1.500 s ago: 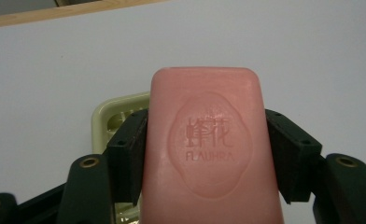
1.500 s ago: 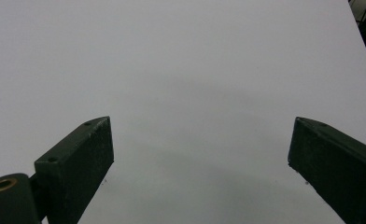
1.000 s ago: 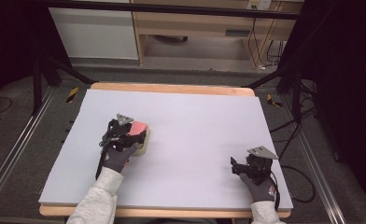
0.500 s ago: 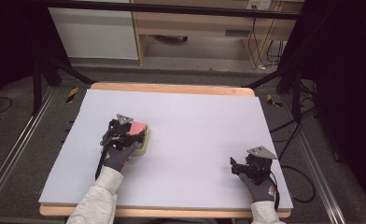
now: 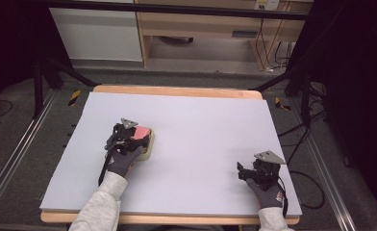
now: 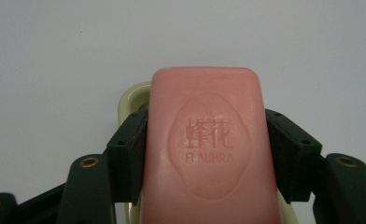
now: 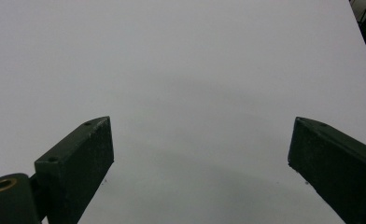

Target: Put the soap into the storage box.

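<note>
In the high view, the left gripper (image 5: 137, 139) sits in the left middle of the frame, on the pale grey table top (image 5: 201, 125). It holds a pink bar of soap (image 5: 142, 131). In the left gripper view, the two black jaws press on the long sides of the soap (image 6: 209, 149), one on each side, pinching it tight. The soap has a round stamp with the word FLAUHRA on its top face. Under the soap is a cream soap dish (image 6: 133, 95); its rim peeks out at the upper left of the bar. I cannot tell if the soap is touching the dish or is just above it.

The right gripper (image 5: 244, 172) is at the lower right of the high view, well apart from the soap, near the front edge of the table. In the right gripper view, its two black jaws (image 7: 200, 158) are spread wide, with only bare grey table between them.
</note>
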Demonstrator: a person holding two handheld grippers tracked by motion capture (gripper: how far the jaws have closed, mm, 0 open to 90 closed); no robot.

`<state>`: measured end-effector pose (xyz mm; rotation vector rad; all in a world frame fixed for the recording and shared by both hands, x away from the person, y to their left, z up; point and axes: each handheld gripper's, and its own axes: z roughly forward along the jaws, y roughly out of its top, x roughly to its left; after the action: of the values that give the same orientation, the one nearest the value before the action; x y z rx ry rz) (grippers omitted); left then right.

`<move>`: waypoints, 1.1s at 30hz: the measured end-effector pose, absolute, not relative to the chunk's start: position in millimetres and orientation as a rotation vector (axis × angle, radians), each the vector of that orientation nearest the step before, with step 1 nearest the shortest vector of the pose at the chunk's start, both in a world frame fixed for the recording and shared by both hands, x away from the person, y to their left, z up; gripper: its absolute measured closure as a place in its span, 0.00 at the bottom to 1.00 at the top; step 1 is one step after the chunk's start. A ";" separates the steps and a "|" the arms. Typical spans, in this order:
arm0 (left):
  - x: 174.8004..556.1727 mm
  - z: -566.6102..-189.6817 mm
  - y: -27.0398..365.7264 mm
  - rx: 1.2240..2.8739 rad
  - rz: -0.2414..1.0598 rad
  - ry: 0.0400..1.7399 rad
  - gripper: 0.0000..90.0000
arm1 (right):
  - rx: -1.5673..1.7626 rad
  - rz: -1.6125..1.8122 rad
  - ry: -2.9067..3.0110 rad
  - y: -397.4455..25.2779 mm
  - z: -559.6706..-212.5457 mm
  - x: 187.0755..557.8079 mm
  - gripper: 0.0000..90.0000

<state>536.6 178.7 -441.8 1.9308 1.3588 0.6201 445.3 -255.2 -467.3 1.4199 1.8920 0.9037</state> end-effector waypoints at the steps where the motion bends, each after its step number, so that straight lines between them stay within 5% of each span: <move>1: 536.7 -442.4 178.4 1.934 0.623 1.359 0.41 | 1.420 0.903 1.892 -255.2 -467.3 445.3 0.08; 33: 541.6 -458.8 175.8 1.974 0.615 1.383 0.41 | 1.420 0.904 1.891 -255.2 -467.3 445.2 0.08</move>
<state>541.6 175.8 -458.8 1.9744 1.3830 0.6152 445.2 -255.2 -467.3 1.4200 1.8906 0.9037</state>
